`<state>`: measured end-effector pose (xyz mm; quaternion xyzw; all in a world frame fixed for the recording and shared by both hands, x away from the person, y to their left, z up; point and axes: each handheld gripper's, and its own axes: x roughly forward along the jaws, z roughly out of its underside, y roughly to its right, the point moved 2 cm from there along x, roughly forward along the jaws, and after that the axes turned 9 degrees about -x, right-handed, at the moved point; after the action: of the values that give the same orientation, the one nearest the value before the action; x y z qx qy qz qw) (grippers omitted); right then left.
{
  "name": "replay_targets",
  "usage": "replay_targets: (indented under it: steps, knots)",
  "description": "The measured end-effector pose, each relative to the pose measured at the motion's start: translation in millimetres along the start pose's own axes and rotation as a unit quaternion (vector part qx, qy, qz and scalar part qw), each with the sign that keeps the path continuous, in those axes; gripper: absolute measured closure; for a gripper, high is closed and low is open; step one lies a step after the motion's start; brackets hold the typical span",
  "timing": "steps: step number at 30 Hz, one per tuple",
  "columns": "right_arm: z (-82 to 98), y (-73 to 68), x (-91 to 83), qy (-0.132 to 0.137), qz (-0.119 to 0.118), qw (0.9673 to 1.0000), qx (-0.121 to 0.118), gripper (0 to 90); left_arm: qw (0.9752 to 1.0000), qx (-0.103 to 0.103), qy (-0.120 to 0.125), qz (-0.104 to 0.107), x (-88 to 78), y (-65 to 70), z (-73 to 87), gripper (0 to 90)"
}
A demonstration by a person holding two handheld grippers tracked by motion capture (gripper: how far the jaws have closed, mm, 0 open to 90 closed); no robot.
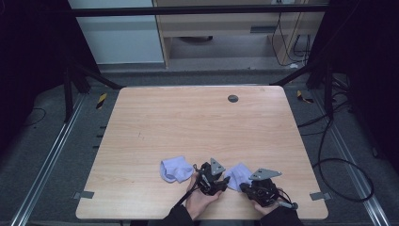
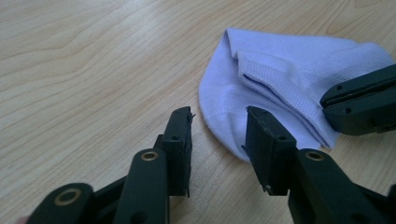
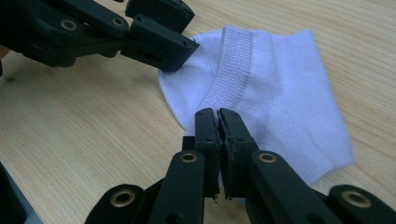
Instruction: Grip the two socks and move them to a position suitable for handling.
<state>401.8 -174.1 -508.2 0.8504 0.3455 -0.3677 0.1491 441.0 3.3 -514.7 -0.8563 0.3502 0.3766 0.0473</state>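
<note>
The right tongs (image 3: pixel 219 116) are clenched on the ribbed cuff of a pale lilac sock (image 3: pixel 280 102) lying flat near the tabletop's (image 1: pixel 188 122) front edge; the left tongs (image 2: pixel 218 122) stand released, straddling its rounded edge; a second sock (image 1: pixel 175 168) lies just left.

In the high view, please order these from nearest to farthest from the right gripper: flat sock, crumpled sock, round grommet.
1. Flat sock, directly at the right gripper.
2. Crumpled sock, further left, beyond the left gripper.
3. Round grommet, near the table's far edge.
</note>
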Motion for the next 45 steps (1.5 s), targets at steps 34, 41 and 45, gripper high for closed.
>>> replay_targets:
  steps: [34, 41, 45]
  knots:
    - [-11.6, 17.0, -27.9, 0.127, 0.049, 0.9893, 0.053, 89.7, 1.0, 0.004, -0.002, 0.0, -5.9, 1.2, -2.1, 89.3]
    - [-9.8, 36.1, -29.7, 0.135, 0.075, 0.9834, 0.095, 89.8, 1.0, 0.008, -0.001, 0.004, -10.7, -1.9, -0.9, 89.4]
    - [-6.2, 49.0, -27.8, 0.125, 0.095, 0.9802, 0.121, 89.6, 0.9999, 0.011, 0.001, 0.005, -12.4, -2.8, -1.4, 89.4]
